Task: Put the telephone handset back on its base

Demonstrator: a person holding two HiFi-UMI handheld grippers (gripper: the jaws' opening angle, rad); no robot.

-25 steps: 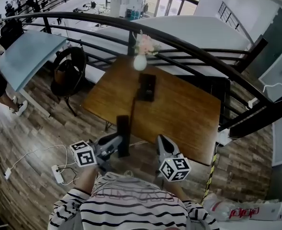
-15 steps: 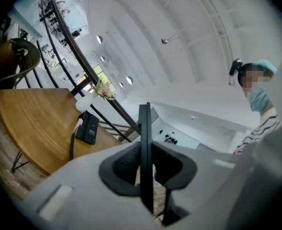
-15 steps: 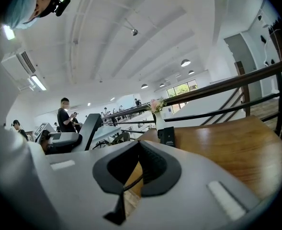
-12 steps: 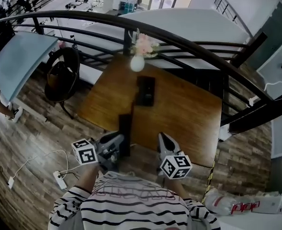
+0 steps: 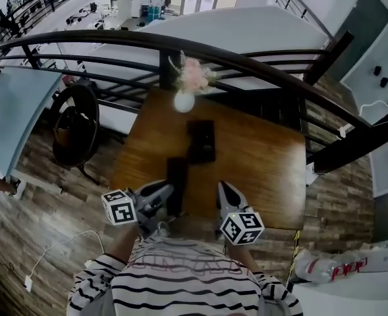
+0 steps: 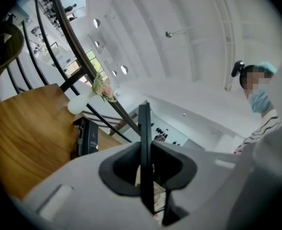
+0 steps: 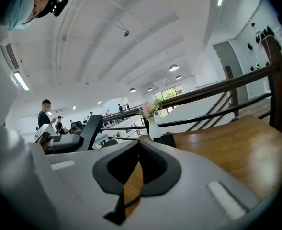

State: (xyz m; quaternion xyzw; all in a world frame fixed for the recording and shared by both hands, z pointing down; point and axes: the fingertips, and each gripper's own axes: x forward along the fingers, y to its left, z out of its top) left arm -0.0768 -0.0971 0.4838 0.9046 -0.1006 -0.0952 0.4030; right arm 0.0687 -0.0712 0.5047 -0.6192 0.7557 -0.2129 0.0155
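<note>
A black telephone handset (image 5: 176,176) hangs upright over the near edge of the wooden table (image 5: 259,170), with my left gripper (image 5: 165,197) shut on its lower part. In the left gripper view the handset (image 6: 144,123) shows edge-on as a thin dark bar between the jaws. The black telephone base (image 5: 201,141) lies flat in the middle of the table, a short way beyond the handset; its cradle shows nothing on it. My right gripper (image 5: 224,191) hovers at the table's near edge, to the right of the handset, shut with nothing in it (image 7: 140,143).
A white vase (image 5: 184,101) with pink flowers (image 5: 192,76) stands at the table's far edge, just behind the base. A dark metal railing (image 5: 246,56) curves behind the table. A black chair (image 5: 75,125) stands to the left on the wood floor.
The table has come closer in the head view. The handset in my left gripper now reaches further over the near edge, nearer the base. Both grippers keep their jaw state.
</note>
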